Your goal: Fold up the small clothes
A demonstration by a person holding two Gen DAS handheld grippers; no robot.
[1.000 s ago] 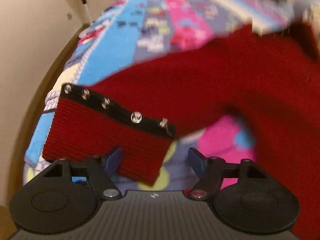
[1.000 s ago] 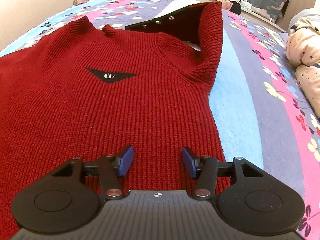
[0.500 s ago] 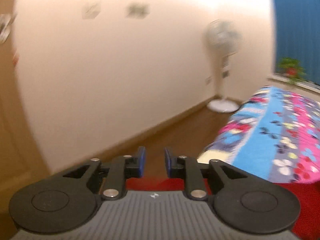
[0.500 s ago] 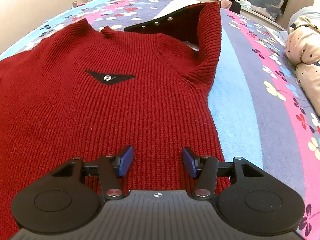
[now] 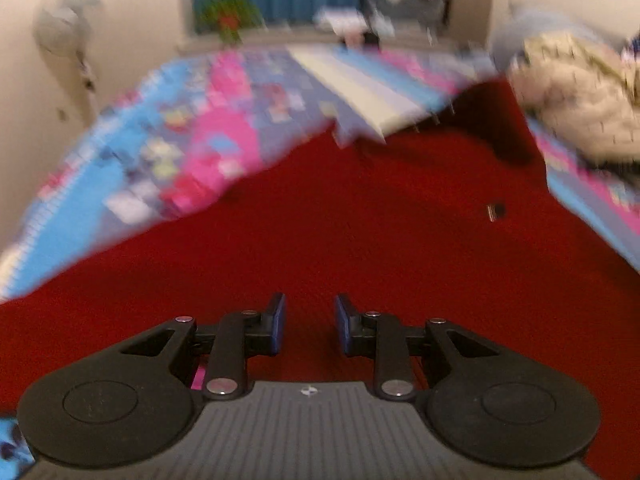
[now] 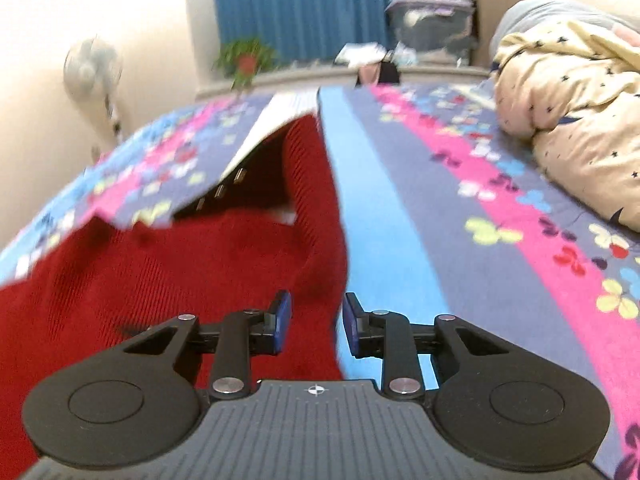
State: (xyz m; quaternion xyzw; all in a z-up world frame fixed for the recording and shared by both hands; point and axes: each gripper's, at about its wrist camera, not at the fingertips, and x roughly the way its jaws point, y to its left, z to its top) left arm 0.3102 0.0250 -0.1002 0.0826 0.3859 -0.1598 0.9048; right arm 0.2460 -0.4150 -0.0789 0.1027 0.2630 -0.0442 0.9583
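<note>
Jaws, right, just closing, sweater (image 6: 160, 280) between

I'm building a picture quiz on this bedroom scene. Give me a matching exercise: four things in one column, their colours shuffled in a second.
Things:
1. sweater
2. curtain
3. quilt
4. claw pads

Colours:
A. cream with small dark stars
B. dark red knit
C. blue, on black arms
D. blue, hanging by the far wall

Pairs: 1-B, 2-D, 3-A, 4-C
</note>
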